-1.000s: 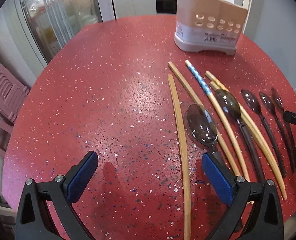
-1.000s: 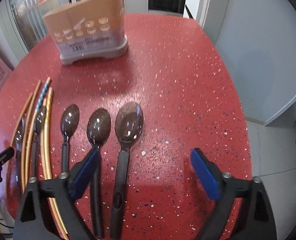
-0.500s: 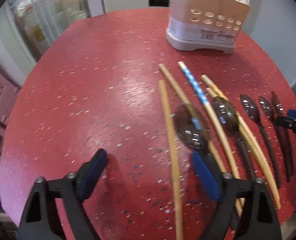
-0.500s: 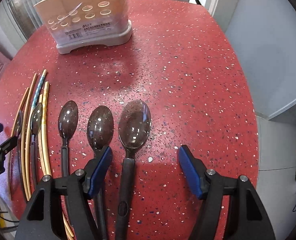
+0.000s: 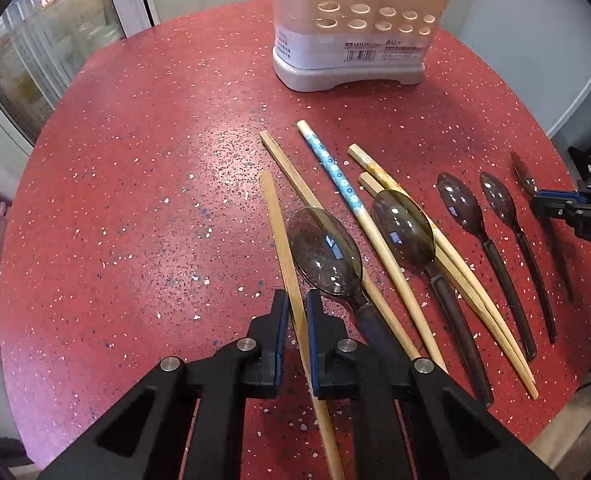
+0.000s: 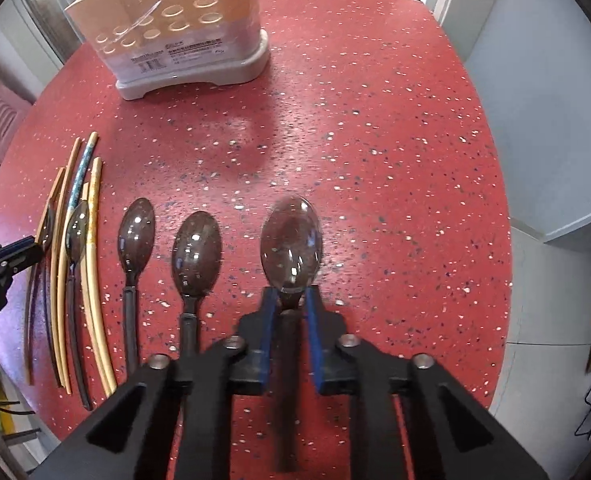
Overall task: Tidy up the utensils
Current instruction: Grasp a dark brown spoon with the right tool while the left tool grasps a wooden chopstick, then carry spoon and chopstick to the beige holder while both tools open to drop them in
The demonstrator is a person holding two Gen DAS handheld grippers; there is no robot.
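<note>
- Left gripper (image 5: pixel 295 312): jaws drawn in on the plain bamboo chopstick (image 5: pixel 281 240), blue pads pressing either side of its shaft; the stick runs on beyond the fingertips toward the utensil holder (image 5: pixel 351 28) and back beneath the gripper body.
- Right gripper (image 6: pixel 289 304): jaws closing, pads (image 6: pixel 269 320) against the neck of the large dark spoon (image 6: pixel 291 240); bowl pointing toward the utensil holder (image 6: pixel 183 36), handle hidden under the gripper.
- Utensil holder: pale, perforated with round holes, wrapped in a cardboard sleeve, standing at the far edge of the red speckled table (image 5: pixel 135 200).
- On the near side of the holder, in the left wrist view: a second plain chopstick (image 5: pixel 295 176), a blue-patterned chopstick (image 5: pixel 335 172) and a yellow-patterned pair (image 5: pixel 375 168), fanned out with square ends toward the holder.
- Two large translucent spoons (image 5: pixel 325 256) (image 5: pixel 403 228) lying across those chopsticks, bowls toward the holder.
- Further right of the holder: two smaller dark spoons (image 5: pixel 459 204) (image 5: pixel 499 200), side by side, not touching.
- In the right wrist view: the same two spoons (image 6: pixel 137 236) (image 6: pixel 196 254) flat on the table just left of the gripped one.
</note>
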